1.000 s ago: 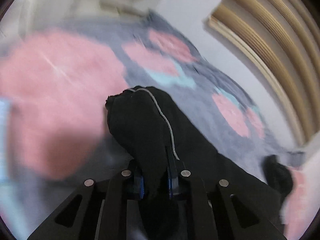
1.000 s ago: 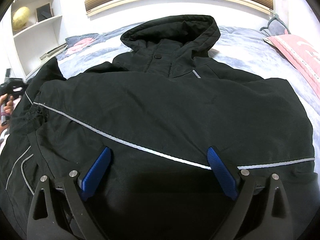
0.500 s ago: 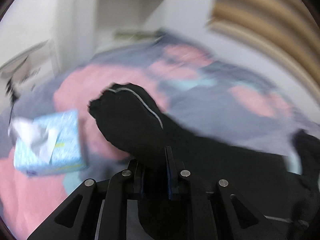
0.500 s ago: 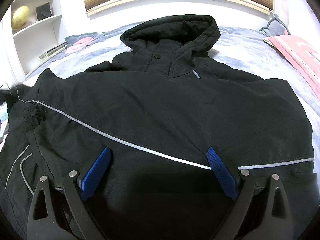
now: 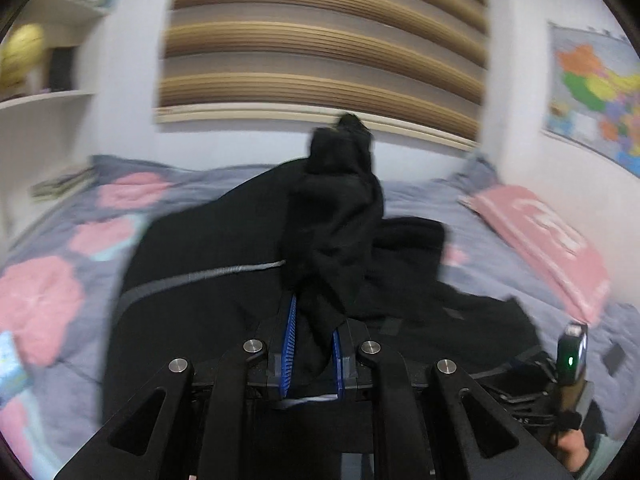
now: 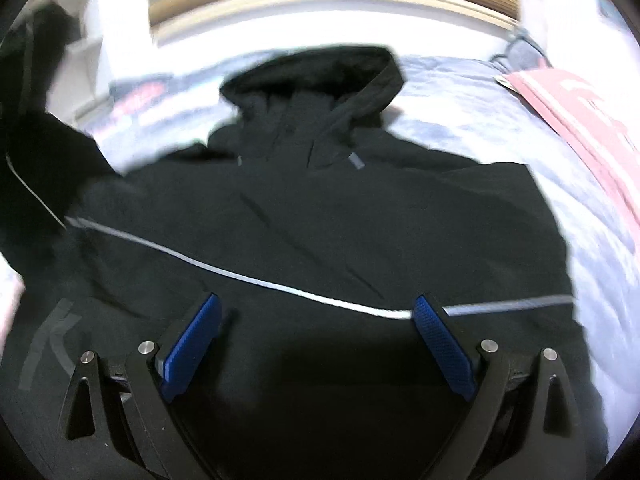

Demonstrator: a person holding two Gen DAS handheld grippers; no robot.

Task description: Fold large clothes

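Observation:
A large black hooded jacket (image 6: 320, 208) with thin grey reflective stripes lies spread on the bed, hood (image 6: 312, 76) at the far end. My left gripper (image 5: 314, 344) is shut on the jacket's left sleeve (image 5: 336, 216) and holds it lifted over the jacket body (image 5: 192, 304). The raised sleeve shows at the left edge of the right wrist view (image 6: 36, 160). My right gripper (image 6: 316, 340) is open, its blue pads (image 6: 192, 344) spread wide low over the jacket's lower front, holding nothing.
The bed (image 5: 52, 288) has a grey cover with pink patches. A pink pillow (image 5: 544, 240) lies at the right. White shelves (image 5: 44, 96) stand at the left, slatted blinds (image 5: 320, 40) behind, a map (image 5: 592, 100) on the right wall.
My left gripper has swung the sleeve from out over the left of the bed inward, above the jacket body. My right gripper has stayed open over the hem, shifting slightly.

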